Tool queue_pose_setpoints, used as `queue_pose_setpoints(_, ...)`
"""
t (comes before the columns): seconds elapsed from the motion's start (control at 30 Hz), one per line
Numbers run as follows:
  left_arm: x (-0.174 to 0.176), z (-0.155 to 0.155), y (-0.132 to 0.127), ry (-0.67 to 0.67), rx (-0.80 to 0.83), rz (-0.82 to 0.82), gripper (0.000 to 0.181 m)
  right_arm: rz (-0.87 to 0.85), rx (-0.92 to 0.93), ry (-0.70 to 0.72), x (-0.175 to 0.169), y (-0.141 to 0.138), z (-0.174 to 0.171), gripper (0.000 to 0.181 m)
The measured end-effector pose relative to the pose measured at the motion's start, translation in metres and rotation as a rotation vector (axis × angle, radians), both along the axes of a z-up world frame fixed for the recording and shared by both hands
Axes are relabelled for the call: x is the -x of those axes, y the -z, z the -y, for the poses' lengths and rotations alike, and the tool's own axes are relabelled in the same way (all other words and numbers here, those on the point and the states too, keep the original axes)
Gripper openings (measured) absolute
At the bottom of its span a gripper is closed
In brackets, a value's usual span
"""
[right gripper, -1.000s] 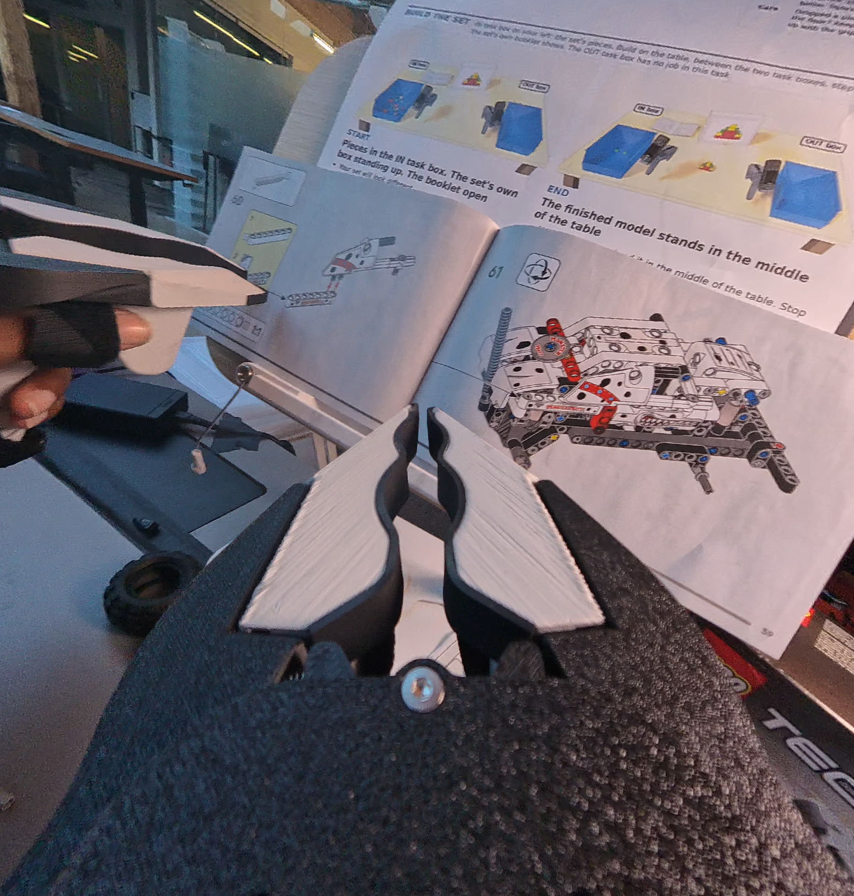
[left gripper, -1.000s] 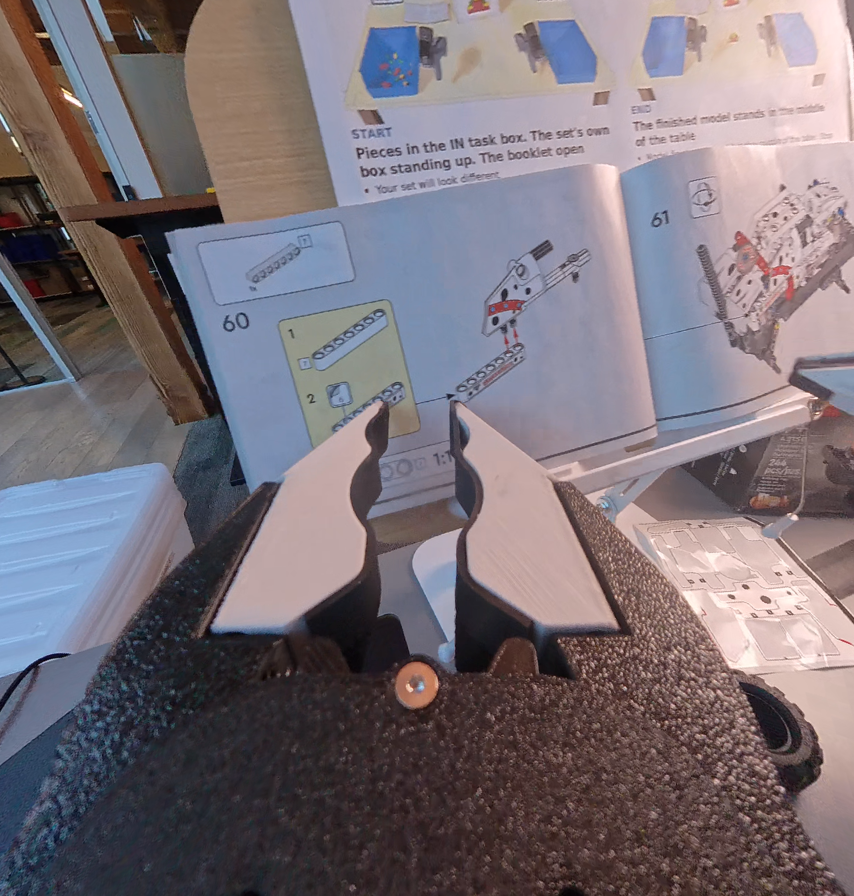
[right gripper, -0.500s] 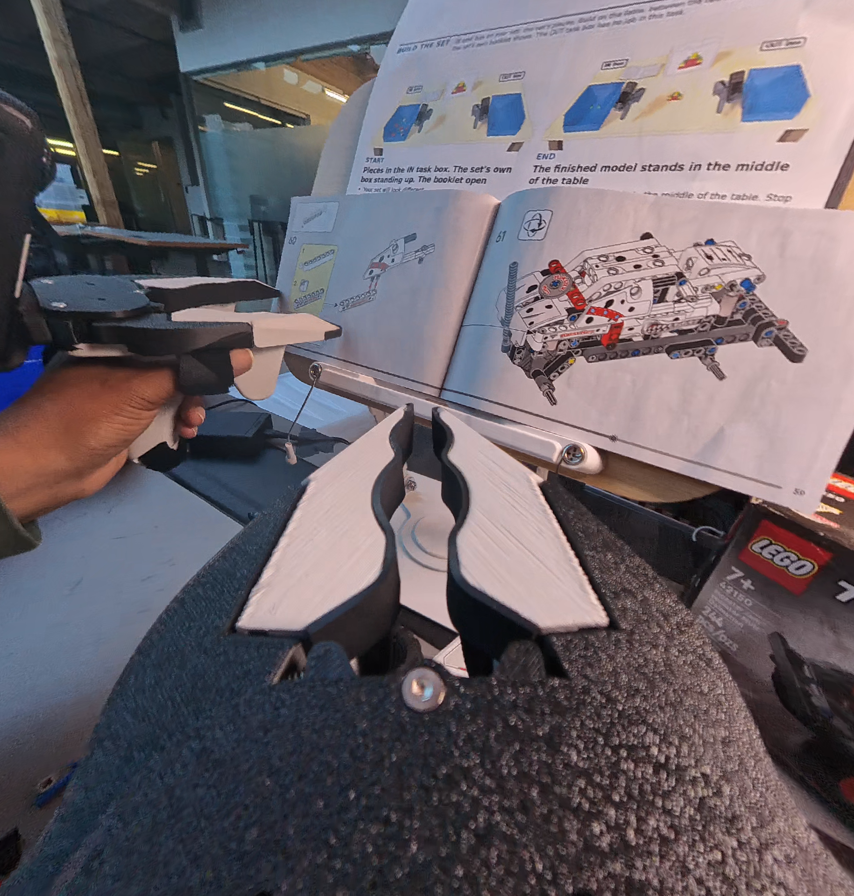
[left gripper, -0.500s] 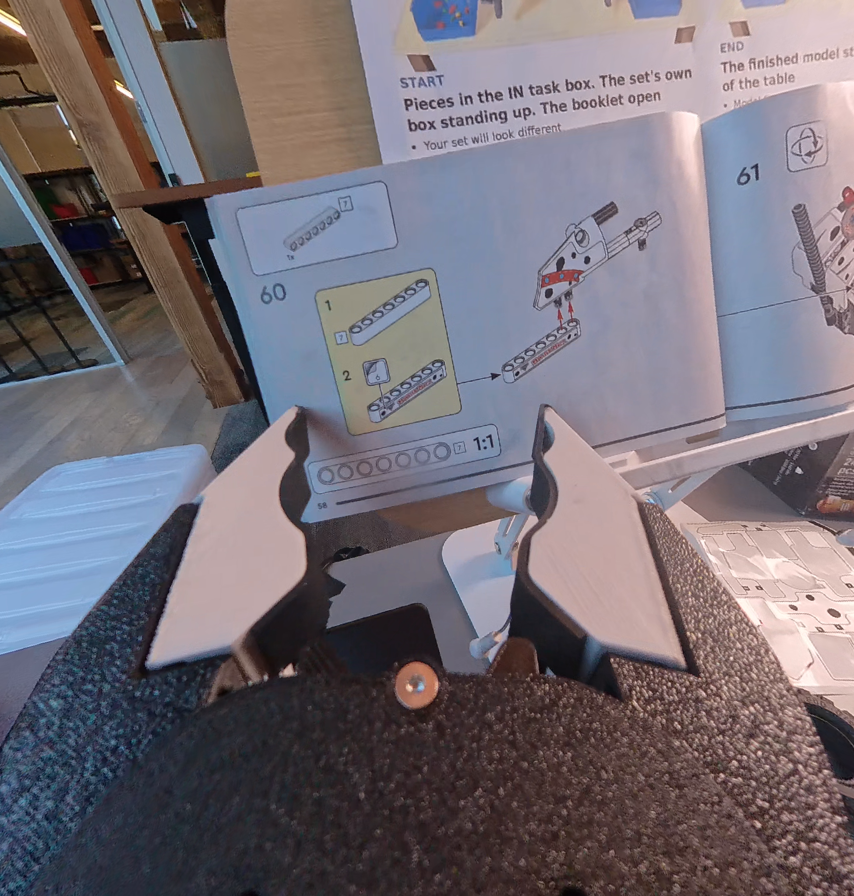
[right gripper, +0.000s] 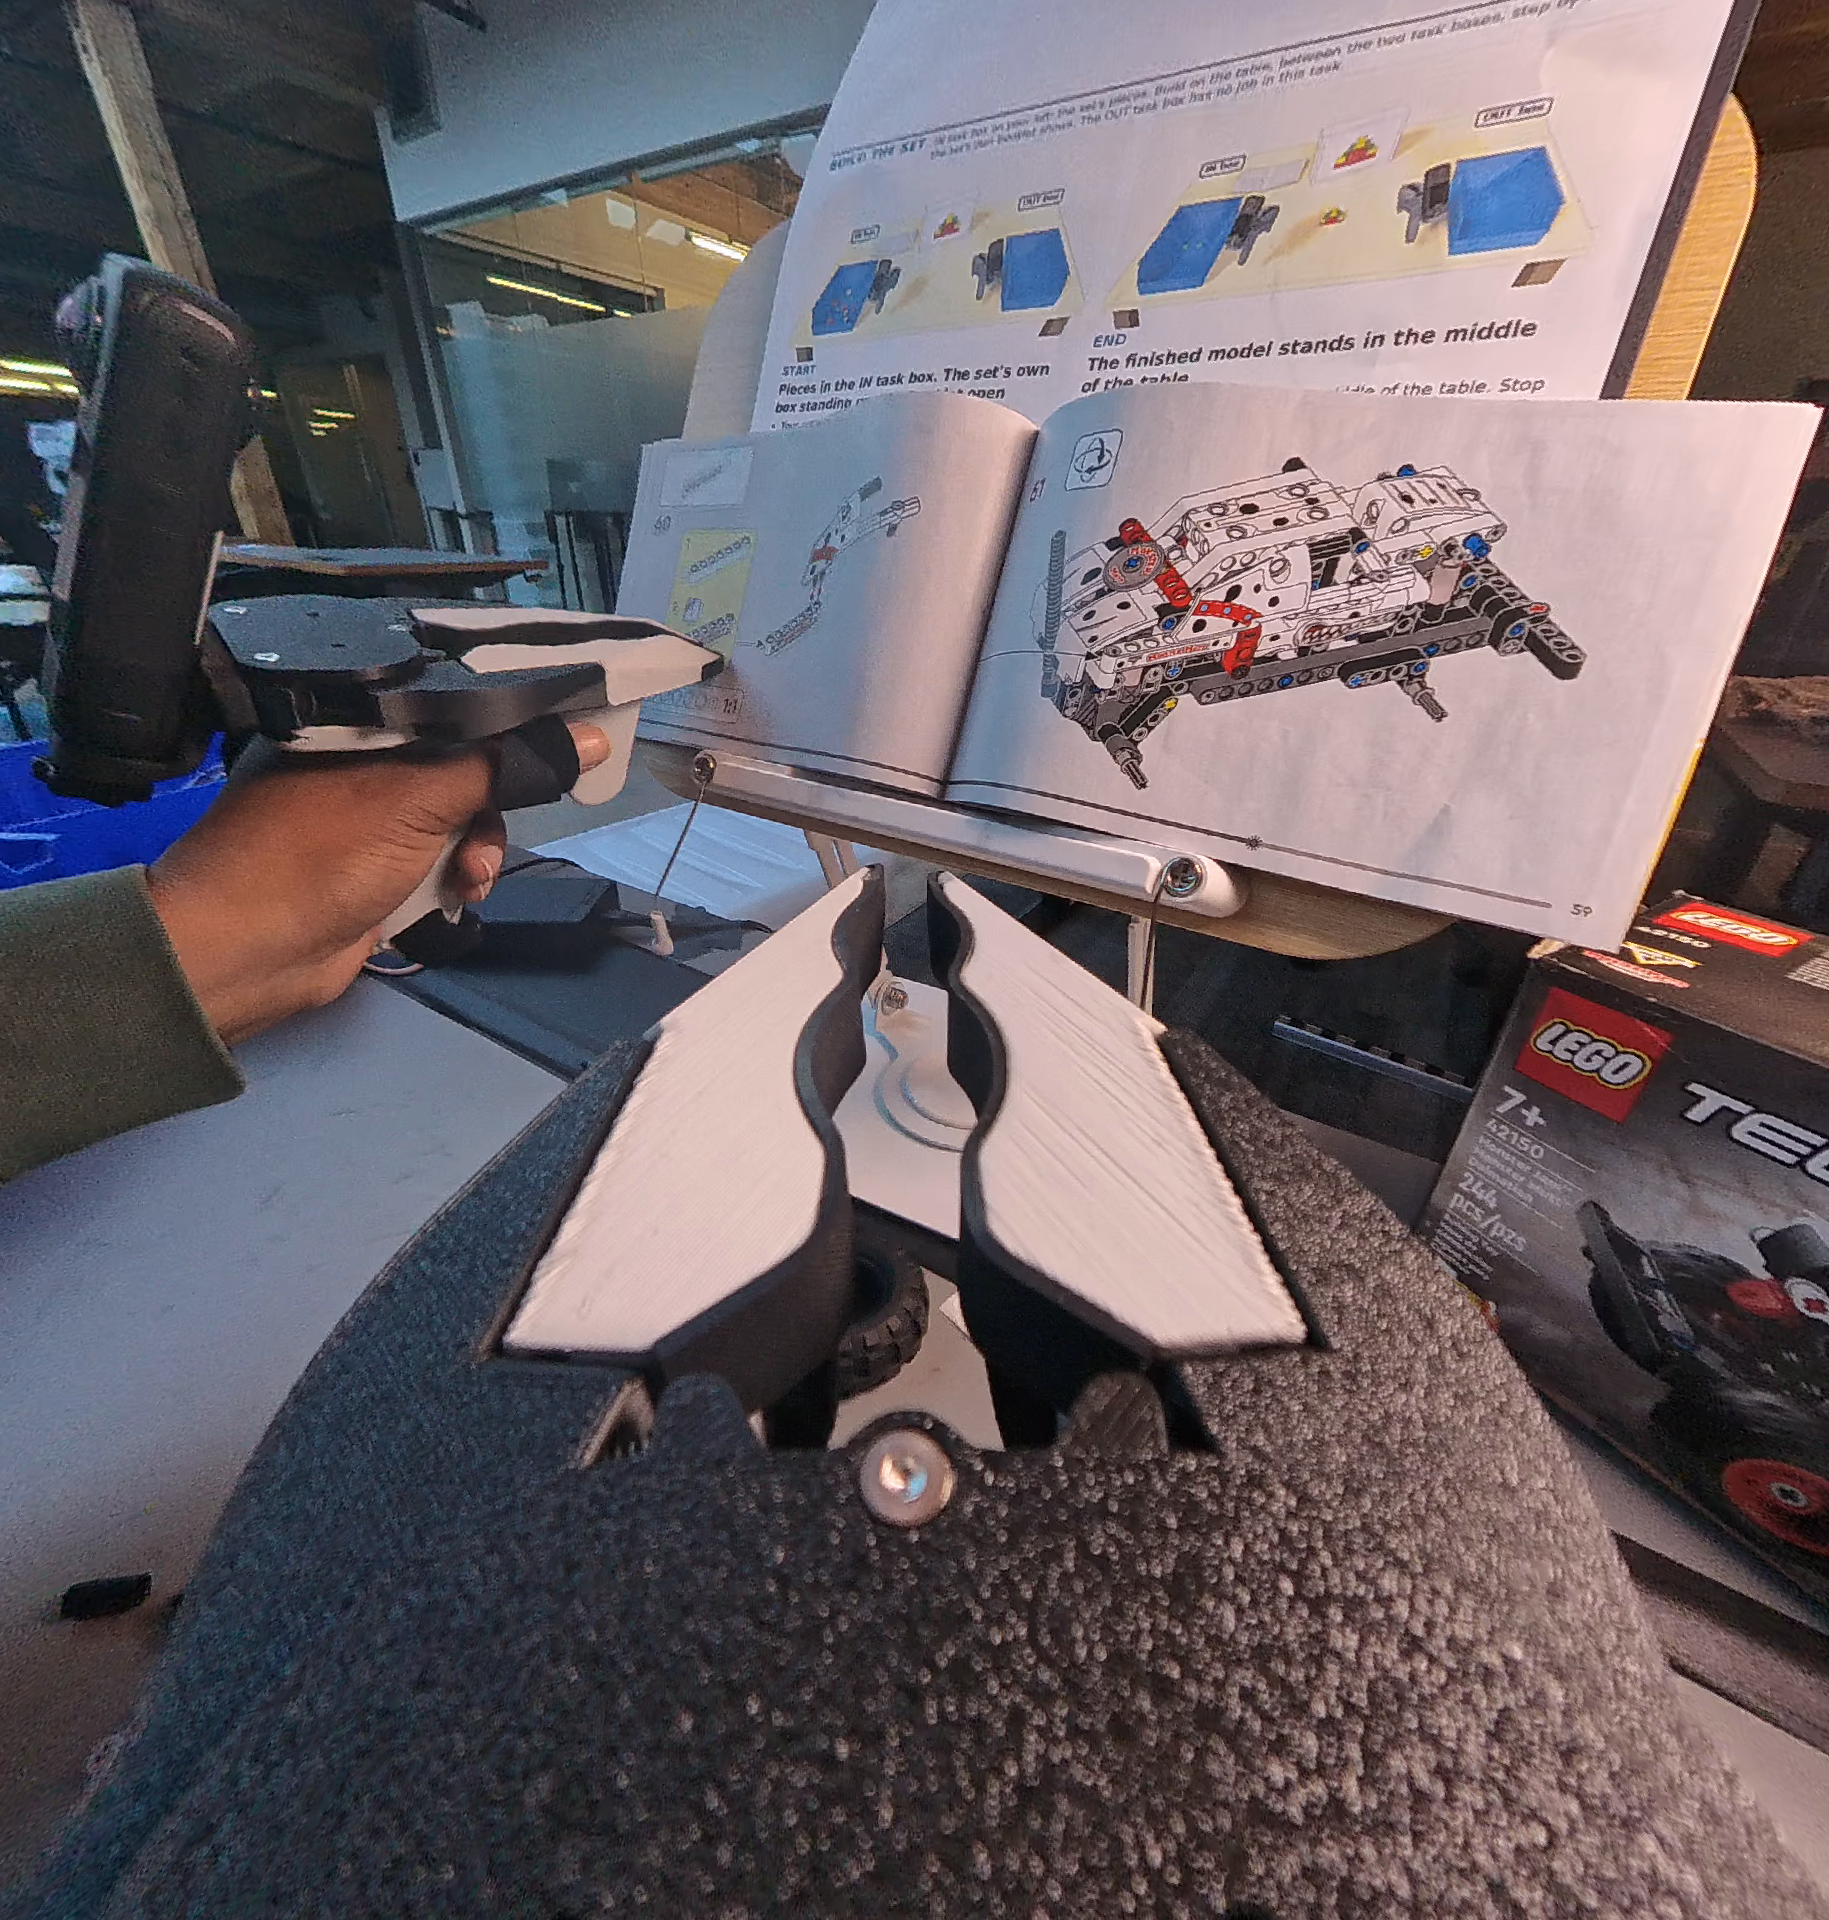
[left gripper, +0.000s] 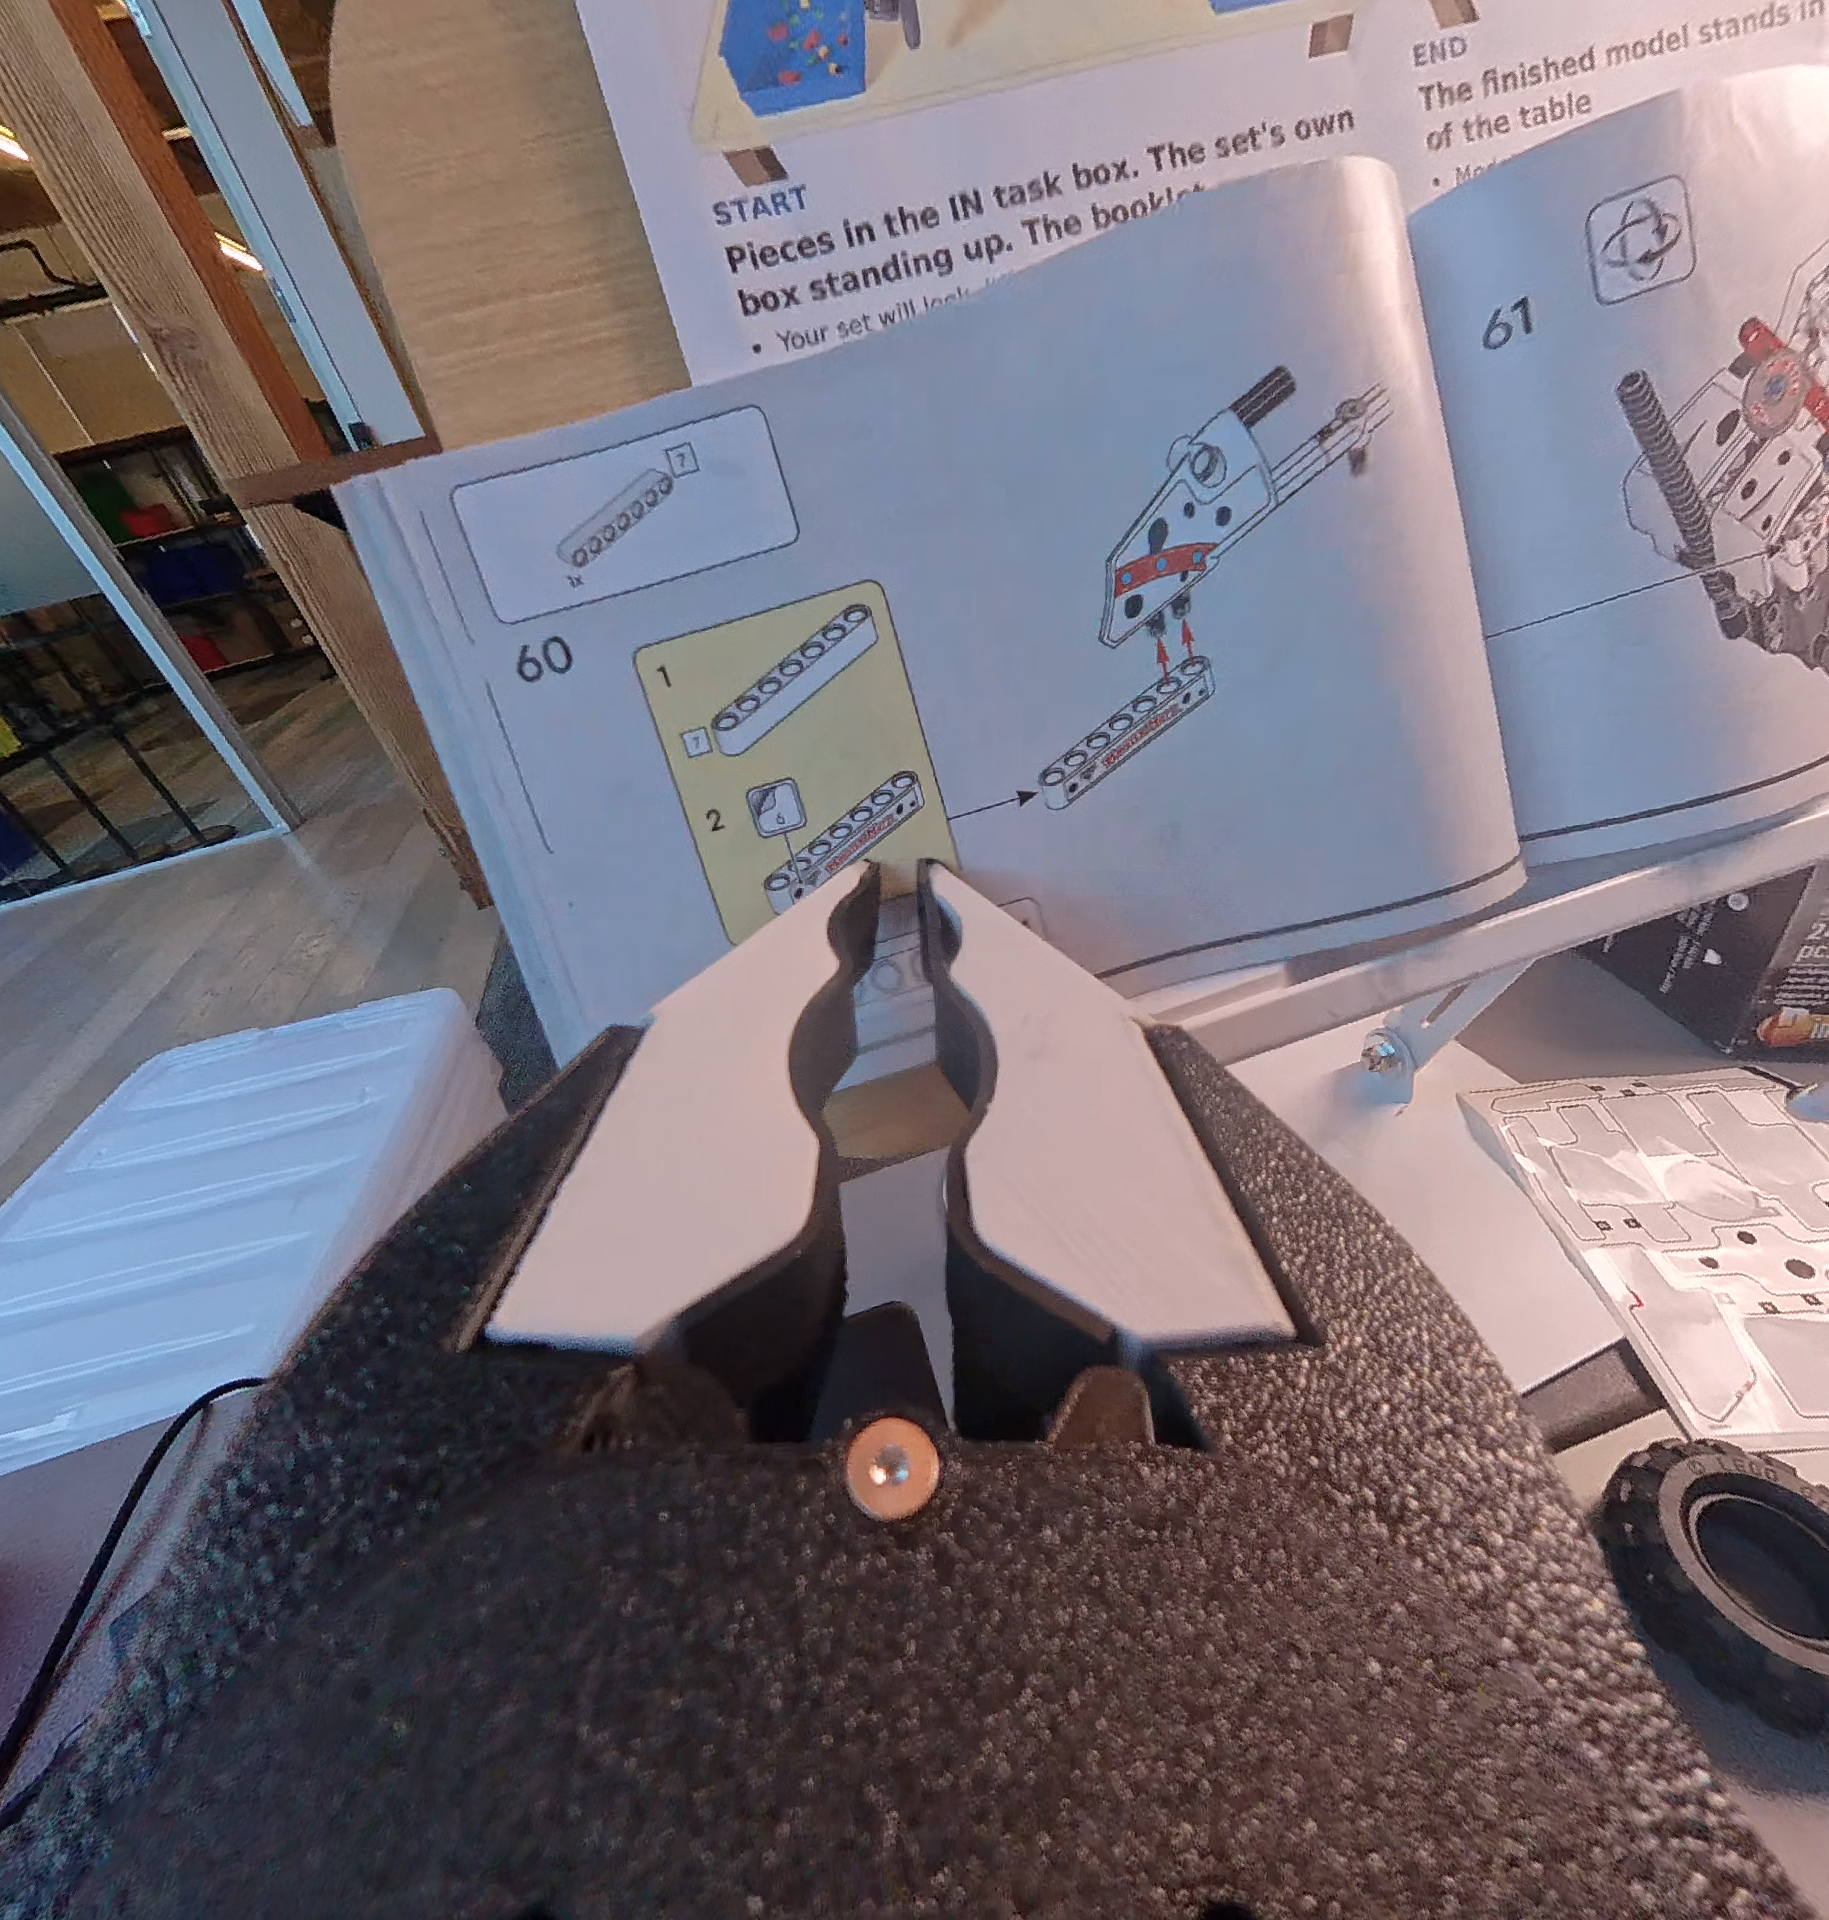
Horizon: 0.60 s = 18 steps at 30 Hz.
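Observation:
An open building booklet (left gripper: 1149,644) stands on a white stand ledge (right gripper: 993,831), also seen in the right wrist view (right gripper: 1305,665). My left gripper (left gripper: 894,878) is shut, its tips a narrow slit apart, right at the lower part of the left page. From the right wrist view its tips (right gripper: 707,660) touch that page; I cannot tell whether any paper is pinched. A hand (right gripper: 318,883) holds it. My right gripper (right gripper: 905,883) is shut and empty, below the ledge and apart from the booklet. A black tyre (right gripper: 884,1320) lies under its fingers.
A printed sheet (right gripper: 1253,229) stands behind the booklet. The set's box (right gripper: 1699,1195) stands at the right. A sticker sheet (left gripper: 1668,1226) and a black tyre (left gripper: 1762,1579) lie on the table. A white lidded bin (left gripper: 193,1195) is left, a blue bin (right gripper: 16,821) farther left. Across from one pair of fingers to the other is roughly 25 cm.
My left gripper opened wide, then shut again and moved in to the lower part of the left page. My right gripper drew back from the booklet and stayed shut.

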State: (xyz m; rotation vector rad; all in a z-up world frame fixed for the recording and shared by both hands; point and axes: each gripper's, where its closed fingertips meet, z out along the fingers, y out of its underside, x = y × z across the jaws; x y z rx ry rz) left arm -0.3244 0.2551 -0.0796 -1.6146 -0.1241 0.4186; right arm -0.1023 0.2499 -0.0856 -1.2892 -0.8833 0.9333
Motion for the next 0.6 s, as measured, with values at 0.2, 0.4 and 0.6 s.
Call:
queue_pose_setpoints(0.2, -0.009, -0.005, -0.010, 0.022, -0.050, 0.006, 0.092, -0.014, 0.024, -0.016, -0.002, 0.001, 0.004, 0.007)
queue_pose_setpoints(0.4, -0.012, -0.012, -0.004, -0.015, -0.006, -0.052, 0.048, -0.029, 0.009, -0.032, -0.004, -0.006, 0.013, 0.007)
queue_pose_setpoints(0.6, -0.021, -0.014, -0.004, 0.002, 0.006, -0.058, 0.021, -0.030, -0.006, -0.035, -0.008, -0.011, 0.017, 0.007)
